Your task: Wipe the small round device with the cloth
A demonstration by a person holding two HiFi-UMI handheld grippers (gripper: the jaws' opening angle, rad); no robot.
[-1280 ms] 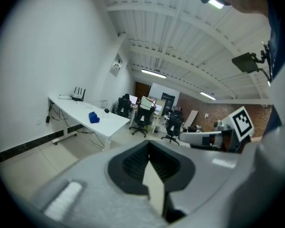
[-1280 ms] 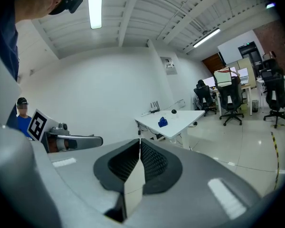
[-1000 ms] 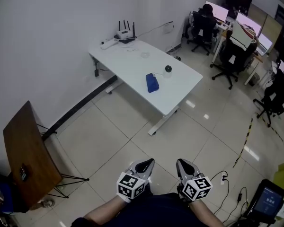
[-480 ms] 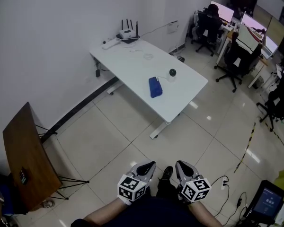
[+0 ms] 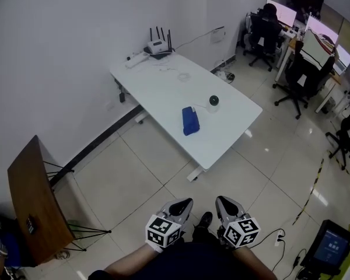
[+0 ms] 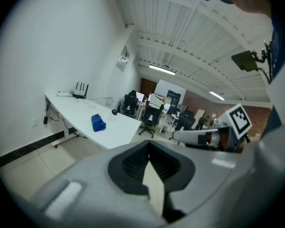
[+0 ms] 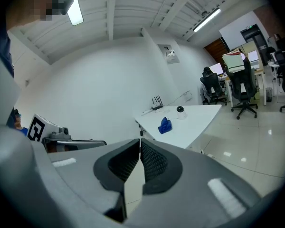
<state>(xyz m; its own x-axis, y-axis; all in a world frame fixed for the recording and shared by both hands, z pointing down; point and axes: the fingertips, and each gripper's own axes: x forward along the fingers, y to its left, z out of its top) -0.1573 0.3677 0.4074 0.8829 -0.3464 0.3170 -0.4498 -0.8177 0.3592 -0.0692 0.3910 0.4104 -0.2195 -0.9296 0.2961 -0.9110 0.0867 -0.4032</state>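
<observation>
Floor point(image 5: 134, 174): pale glossy tiles, office room.
Table point(image 5: 157, 83): long white desk at 12 o'clock from the person, well away across the floor, one long side along the wall.
Wooden board point(image 5: 32, 209): brown, tilted on a thin black stand, at 9 o'clock low in the head view.
Office chairs point(image 5: 303, 77): black, by lit monitors at 2 o'clock.
Left gripper point(image 5: 179, 205): at 6 o'clock in the head view, held low and close to the body; jaws pressed together, nothing between them.
Right gripper point(image 5: 227, 203): just beside the left, same pose; jaws closed, pads meeting, empty.
Router point(image 5: 158, 47): white with black antennas, at the table's far end by the wall.
Cloth point(image 5: 189, 121): blue, bunched, lying on the table's near half, well apart from both grippers.
Small round device point(image 5: 213, 101): dark top on a pale base, on the table at 1 o'clock from the cloth, near it but not touching.
</observation>
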